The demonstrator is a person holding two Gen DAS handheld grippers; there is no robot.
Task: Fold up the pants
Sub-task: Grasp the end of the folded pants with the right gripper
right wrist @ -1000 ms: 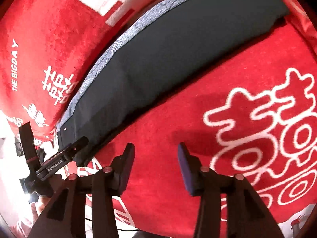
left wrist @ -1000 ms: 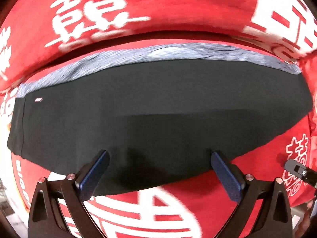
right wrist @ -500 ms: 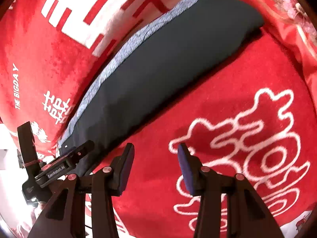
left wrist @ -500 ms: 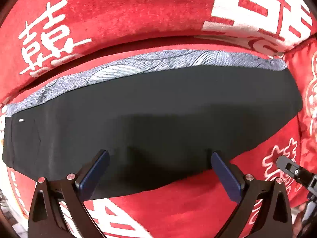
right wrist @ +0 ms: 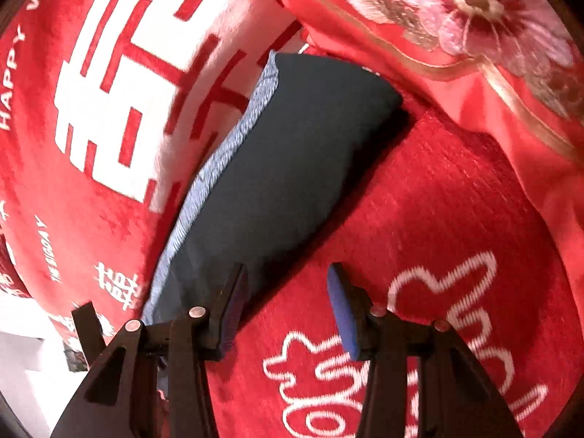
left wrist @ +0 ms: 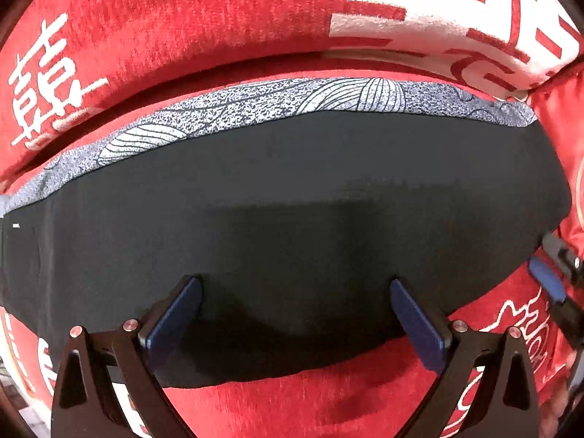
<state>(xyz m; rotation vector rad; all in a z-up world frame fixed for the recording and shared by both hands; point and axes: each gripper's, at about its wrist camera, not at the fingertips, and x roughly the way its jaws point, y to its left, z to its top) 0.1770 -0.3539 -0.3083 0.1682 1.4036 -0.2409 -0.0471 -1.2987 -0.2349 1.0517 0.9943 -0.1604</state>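
My left claw points straight down over the pants, jaws spread wide, nothing between them. The pants lie flat on the red blanket, patterned strip along their far edge. My right claw tilts down at the blanket beside them, jaws half apart, empty.

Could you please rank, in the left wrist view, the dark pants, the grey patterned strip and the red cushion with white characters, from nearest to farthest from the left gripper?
From the left gripper:
1. Dark pants, right under and between its fingers.
2. Grey patterned strip, along the pants' far edge.
3. Red cushion, beyond the strip, at the top.
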